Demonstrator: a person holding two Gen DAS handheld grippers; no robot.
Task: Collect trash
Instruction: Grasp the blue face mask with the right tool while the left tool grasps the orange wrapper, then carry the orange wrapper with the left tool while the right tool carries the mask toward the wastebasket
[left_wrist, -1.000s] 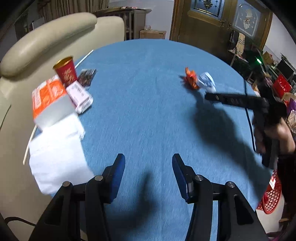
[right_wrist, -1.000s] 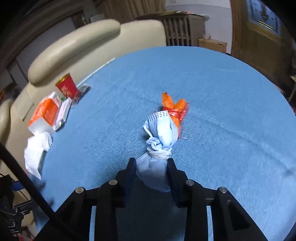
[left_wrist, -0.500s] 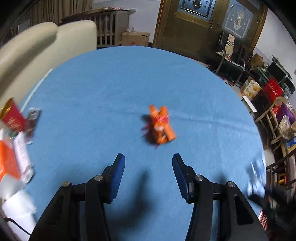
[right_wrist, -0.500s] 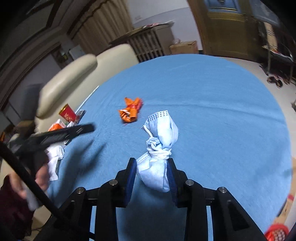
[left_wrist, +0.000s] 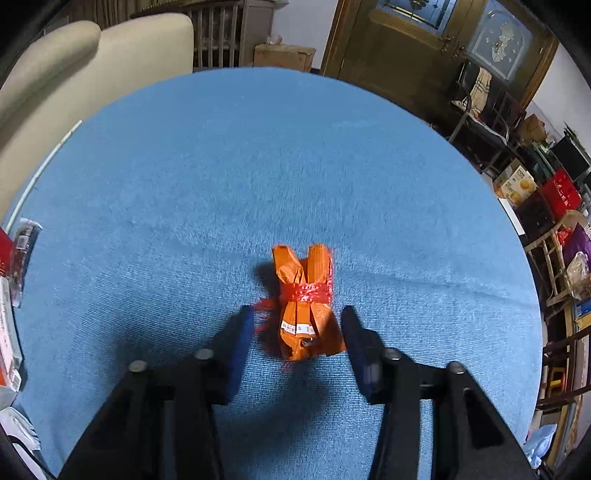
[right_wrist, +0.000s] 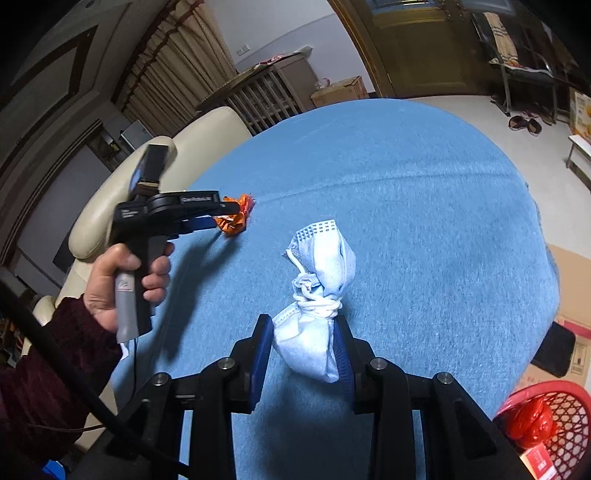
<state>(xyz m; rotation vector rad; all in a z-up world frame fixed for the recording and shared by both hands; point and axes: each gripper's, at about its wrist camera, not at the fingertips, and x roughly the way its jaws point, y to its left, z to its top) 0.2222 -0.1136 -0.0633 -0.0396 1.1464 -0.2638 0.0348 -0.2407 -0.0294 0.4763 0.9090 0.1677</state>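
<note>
In the left wrist view we see our left gripper (left_wrist: 297, 317) low in the frame, its jaws closing with the crumpled orange foil wrapper tied with a red band (left_wrist: 304, 306) lying between the blue pads (left_wrist: 240, 332); a gap shows on each side, so the pads do not press it. The wrapper rests near the middle of the round table covered in blue cloth (left_wrist: 258, 166). At the far left edge of that frame lie some small packets (left_wrist: 22, 251), partly cut off. A cream padded sofa (left_wrist: 74, 74) fills the upper left, and a brown wooden door (left_wrist: 424, 55) stands at the upper right.

In the right wrist view our right gripper (right_wrist: 303, 332) sits at lower centre, clamped narrow on the lower end of a knotted pale blue face mask (right_wrist: 317, 291), which stands up from the jaws above the cloth. At the left of that frame a hand (right_wrist: 122, 284) in a dark red sleeve (right_wrist: 55, 369) grips the handle of the left gripper, whose tips reach the orange wrapper at centre left. A red plastic mesh basket (right_wrist: 554, 435) holding something red sits off the table at the lower right corner.
</note>
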